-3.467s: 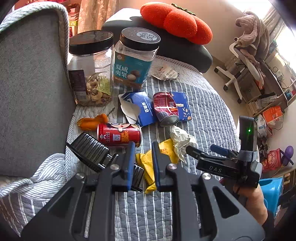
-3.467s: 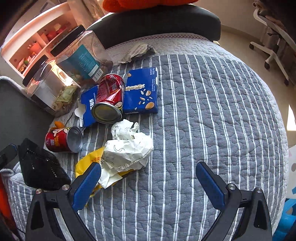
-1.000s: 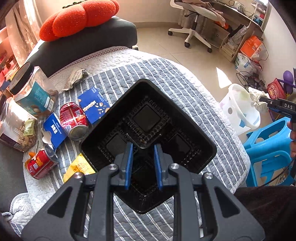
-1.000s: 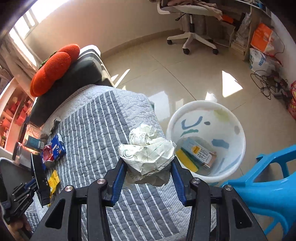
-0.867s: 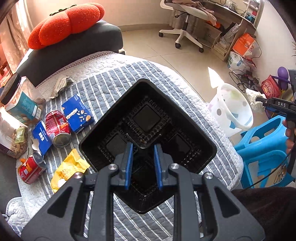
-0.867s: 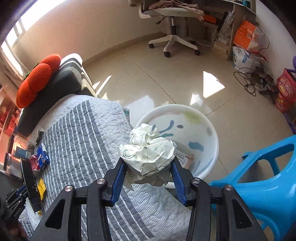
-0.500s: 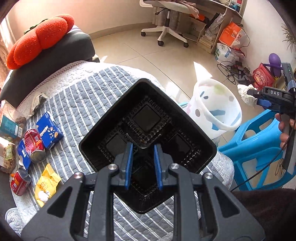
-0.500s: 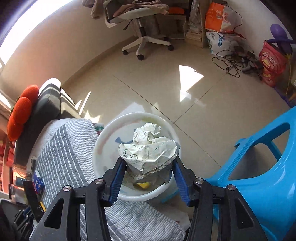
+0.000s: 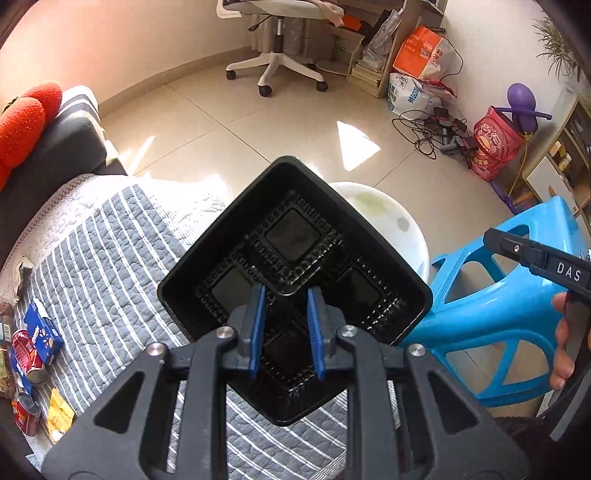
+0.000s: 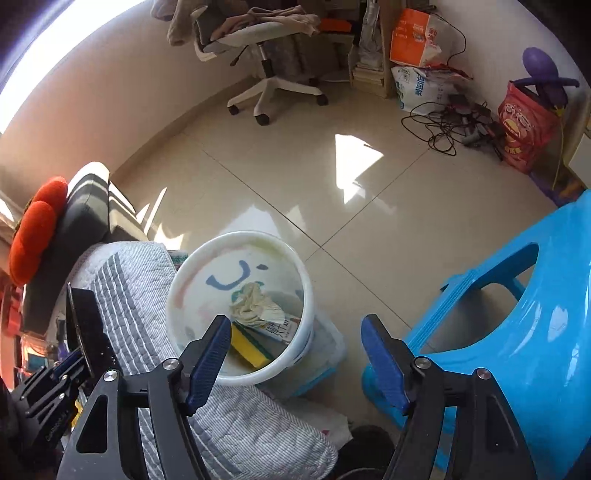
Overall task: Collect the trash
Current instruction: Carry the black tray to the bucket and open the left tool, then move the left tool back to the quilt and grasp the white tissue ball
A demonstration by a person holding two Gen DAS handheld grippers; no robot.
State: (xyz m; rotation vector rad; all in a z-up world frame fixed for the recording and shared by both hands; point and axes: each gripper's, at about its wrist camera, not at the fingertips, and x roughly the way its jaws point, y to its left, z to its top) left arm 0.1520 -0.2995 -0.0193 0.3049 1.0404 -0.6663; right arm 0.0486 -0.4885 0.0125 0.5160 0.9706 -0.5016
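My left gripper (image 9: 286, 332) is shut on the near corner of a black plastic tray (image 9: 295, 240) and holds it in the air over the bed's edge, partly covering the white bin (image 9: 391, 221). The tray also shows edge-on in the right wrist view (image 10: 86, 328). My right gripper (image 10: 295, 354) is open and empty above the white trash bin (image 10: 177, 295). A crumpled paper ball (image 10: 255, 306) lies inside the bin on a carton and a yellow sponge. Red cans (image 9: 26, 356), a blue packet (image 9: 44, 330) and a yellow wrapper (image 9: 61, 413) lie on the striped quilt (image 9: 110, 258).
A blue plastic stool (image 10: 517, 314) stands right of the bin. An office chair (image 10: 266, 33), boxes, bags and cables sit across the tiled floor. A dark cushion with a red pumpkin pillow (image 10: 33, 229) lies at the bed's far end.
My right gripper has opened and the paper ball has dropped into the bin. My left gripper has carried the black tray from over the quilt toward the bin.
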